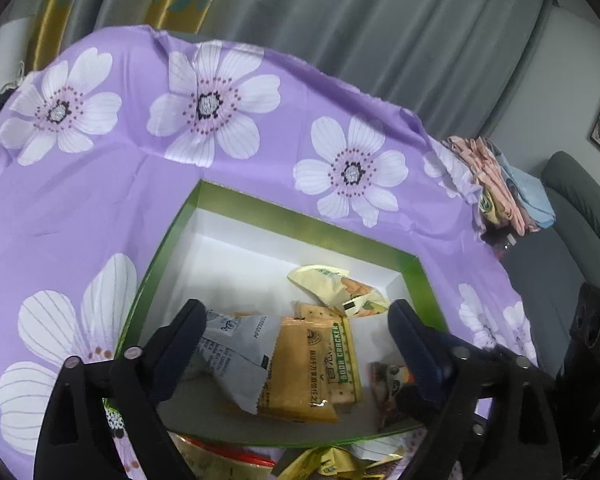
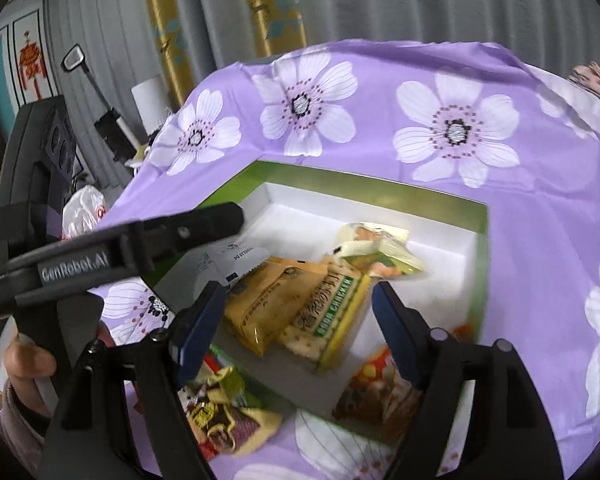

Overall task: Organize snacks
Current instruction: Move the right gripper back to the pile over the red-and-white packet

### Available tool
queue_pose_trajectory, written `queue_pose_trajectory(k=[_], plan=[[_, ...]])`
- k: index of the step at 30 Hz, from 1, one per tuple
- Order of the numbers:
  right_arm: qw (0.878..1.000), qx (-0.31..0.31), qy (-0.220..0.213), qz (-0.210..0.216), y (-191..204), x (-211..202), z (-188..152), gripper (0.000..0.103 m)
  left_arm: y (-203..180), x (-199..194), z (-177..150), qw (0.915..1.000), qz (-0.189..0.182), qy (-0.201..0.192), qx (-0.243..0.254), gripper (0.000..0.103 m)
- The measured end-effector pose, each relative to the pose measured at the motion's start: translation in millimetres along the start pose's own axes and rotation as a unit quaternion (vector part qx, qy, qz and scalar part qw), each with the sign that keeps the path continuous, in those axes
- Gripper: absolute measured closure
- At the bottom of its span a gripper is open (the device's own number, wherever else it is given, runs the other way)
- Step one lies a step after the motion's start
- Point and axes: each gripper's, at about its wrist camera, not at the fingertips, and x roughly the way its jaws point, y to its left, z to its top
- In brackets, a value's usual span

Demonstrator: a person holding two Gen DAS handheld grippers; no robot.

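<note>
On the flower-print desk [image 1: 100, 208] sits the green-rimmed box [image 1: 300, 216] holding the packets. The soda cracker packet [image 2: 332, 316] lies just ahead between the right gripper's [image 2: 296, 312] spread jaws, lengthwise toward it, untouched. The left gripper [image 1: 296, 328] hangs wide apart, empty, above the orange packet [image 1: 300, 372].

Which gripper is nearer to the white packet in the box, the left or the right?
Left. The left gripper is open, and one finger tip is right beside the white packet. The right gripper is open over the yellow cracker packets, further from it.
</note>
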Motion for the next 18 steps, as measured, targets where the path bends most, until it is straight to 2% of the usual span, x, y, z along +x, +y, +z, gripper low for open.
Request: queue_pose_trajectory(k=[1, 3, 4, 12, 18], plan=[[1.0, 0.003, -0.002, 0.001, -1.0, -3.6, -2.2, 0.025, -2.1, -2.5, -0.4, 1.0, 0.001, -0.002, 0.003, 0.01], [1.0, 0.012, -0.006, 0.0, -3.6, -12.6, -7.5, 0.017, -6.6, -6.8, -1.2, 0.9999, 0.004, -0.002, 0.009, 0.008], [1.0, 0.015, -0.009, 0.002, -4.1, -16.9, -10.0, 0.016, -9.0, -9.3, -2.2, 0.9999, 0.004, -0.003, 0.012, 0.006], [1.0, 0.024, -0.012, 0.017, -2.5, -39.2, -27.5, 0.014, -12.8, -35.3, -7.5, 0.9999, -0.011, -0.008, -0.002, 0.005], [1.0, 0.018, -0.011, 0.021, 2.8, -52.9, -44.4, 0.014, 6.5, -71.7, -9.9, 0.9993, -0.007, -0.021, -0.03, 0.002]])
